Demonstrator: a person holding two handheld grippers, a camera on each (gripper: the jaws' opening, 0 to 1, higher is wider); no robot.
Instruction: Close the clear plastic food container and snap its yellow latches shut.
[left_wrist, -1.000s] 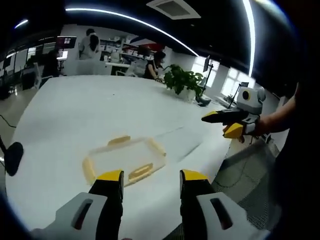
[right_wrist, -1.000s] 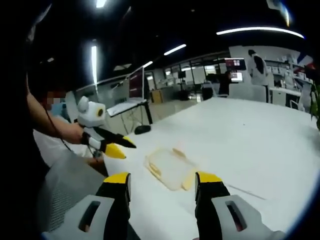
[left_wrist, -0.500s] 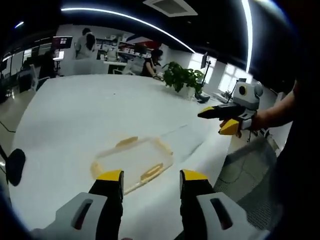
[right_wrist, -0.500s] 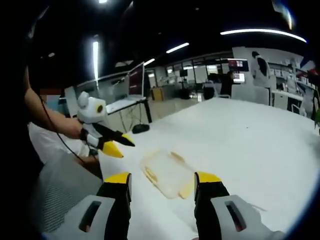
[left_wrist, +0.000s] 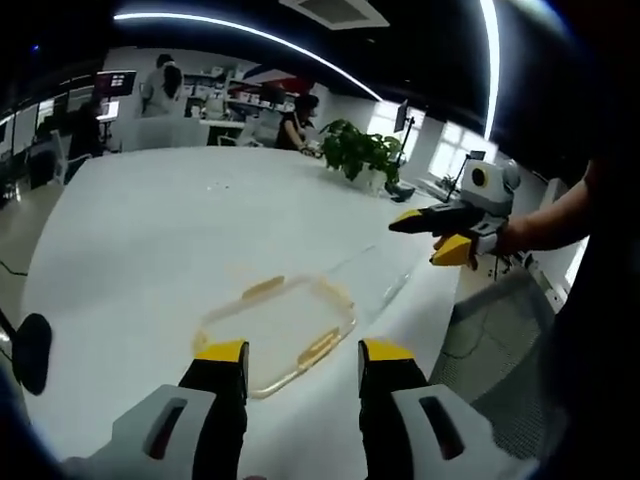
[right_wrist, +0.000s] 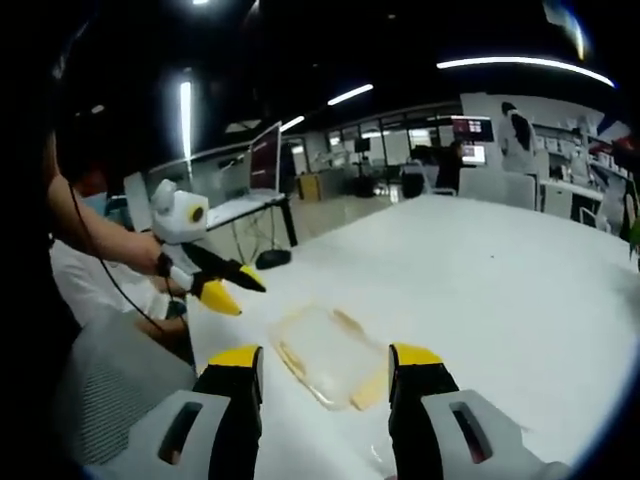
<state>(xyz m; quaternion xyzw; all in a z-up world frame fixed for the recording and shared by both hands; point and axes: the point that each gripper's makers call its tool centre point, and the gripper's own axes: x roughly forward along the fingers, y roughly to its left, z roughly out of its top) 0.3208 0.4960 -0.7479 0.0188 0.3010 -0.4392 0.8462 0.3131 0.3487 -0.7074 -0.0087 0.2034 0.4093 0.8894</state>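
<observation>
Hovering open tongs (left_wrist: 296, 357) above seemingly closed container (left_wrist: 278, 328).

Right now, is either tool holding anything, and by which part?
Nothing is held. The left tool and the right tool are both open and above the container on the table.

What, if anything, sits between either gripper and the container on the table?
Nothing visible. The container lies alone on the white table, just ahead of the open left gripper. The open right gripper has bare table before it too.
</observation>
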